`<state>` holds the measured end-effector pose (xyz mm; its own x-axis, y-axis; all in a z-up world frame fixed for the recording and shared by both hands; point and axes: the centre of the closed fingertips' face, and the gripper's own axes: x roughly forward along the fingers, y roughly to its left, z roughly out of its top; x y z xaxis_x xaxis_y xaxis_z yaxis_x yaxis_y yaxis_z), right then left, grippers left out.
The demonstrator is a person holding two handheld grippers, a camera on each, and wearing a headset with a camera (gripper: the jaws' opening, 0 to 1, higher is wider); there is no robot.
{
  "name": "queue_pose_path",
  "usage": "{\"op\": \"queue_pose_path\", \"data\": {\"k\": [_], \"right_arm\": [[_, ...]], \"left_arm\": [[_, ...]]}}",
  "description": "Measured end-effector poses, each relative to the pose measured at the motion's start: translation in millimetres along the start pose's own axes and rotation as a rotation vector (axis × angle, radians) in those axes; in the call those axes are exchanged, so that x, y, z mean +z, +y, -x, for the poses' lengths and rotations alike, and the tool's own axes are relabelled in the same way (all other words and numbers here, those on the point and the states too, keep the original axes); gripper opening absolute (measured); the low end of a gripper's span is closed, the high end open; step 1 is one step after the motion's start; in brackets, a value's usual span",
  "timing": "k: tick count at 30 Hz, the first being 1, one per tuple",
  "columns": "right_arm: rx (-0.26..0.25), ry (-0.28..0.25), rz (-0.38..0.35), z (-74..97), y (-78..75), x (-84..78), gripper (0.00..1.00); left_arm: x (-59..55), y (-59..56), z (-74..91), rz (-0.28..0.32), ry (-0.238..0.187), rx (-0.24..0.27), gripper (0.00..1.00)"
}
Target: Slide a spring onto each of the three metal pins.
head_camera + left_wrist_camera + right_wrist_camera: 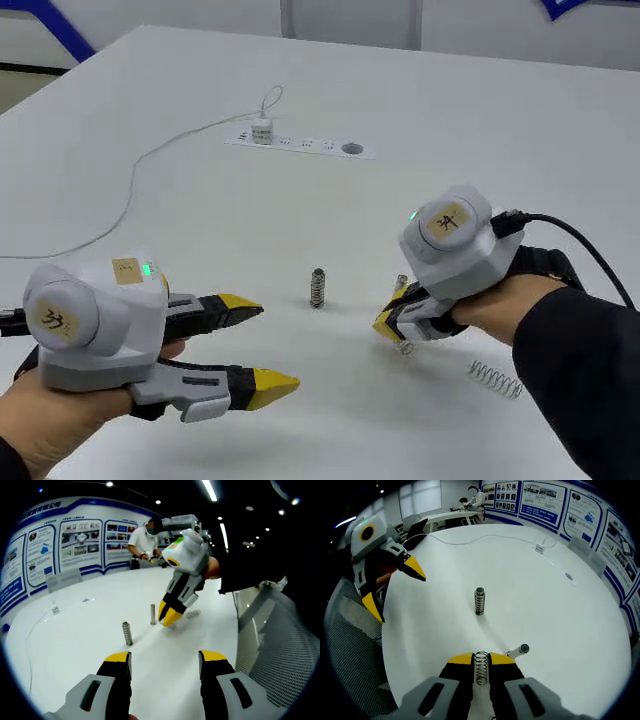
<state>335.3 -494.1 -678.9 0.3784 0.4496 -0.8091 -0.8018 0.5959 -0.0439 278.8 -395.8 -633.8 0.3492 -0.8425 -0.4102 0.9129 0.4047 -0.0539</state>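
Note:
A metal pin with a spring on it stands upright mid-table. A bare pin stands just to its right, close beside my right gripper's tips. My right gripper is shut on a spring, tips low over the table. Another spring lies loose on the table to the right of that hand. My left gripper hovers open and empty left of the pins.
A white power strip with a plugged-in charger and a cable lies at the back of the white table. A mesh chair stands by the table edge. A person works at a far table.

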Motion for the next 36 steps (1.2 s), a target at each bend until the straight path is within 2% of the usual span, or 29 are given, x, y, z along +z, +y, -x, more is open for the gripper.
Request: {"op": "queue_pose_path", "data": {"k": [24, 36], "right_arm": [[-0.038, -0.063, -0.05, 17.4, -7.5, 0.2, 0.12], [-0.045, -0.121, -0.049, 38.2, -6.0, 21.0, 0.12]], "left_arm": [[4.9, -5.7, -2.6, -0.023, 0.009, -0.012, 0.55], [8.6, -2.8, -0.1, -0.021, -0.006, 0.002, 0.56]]}}
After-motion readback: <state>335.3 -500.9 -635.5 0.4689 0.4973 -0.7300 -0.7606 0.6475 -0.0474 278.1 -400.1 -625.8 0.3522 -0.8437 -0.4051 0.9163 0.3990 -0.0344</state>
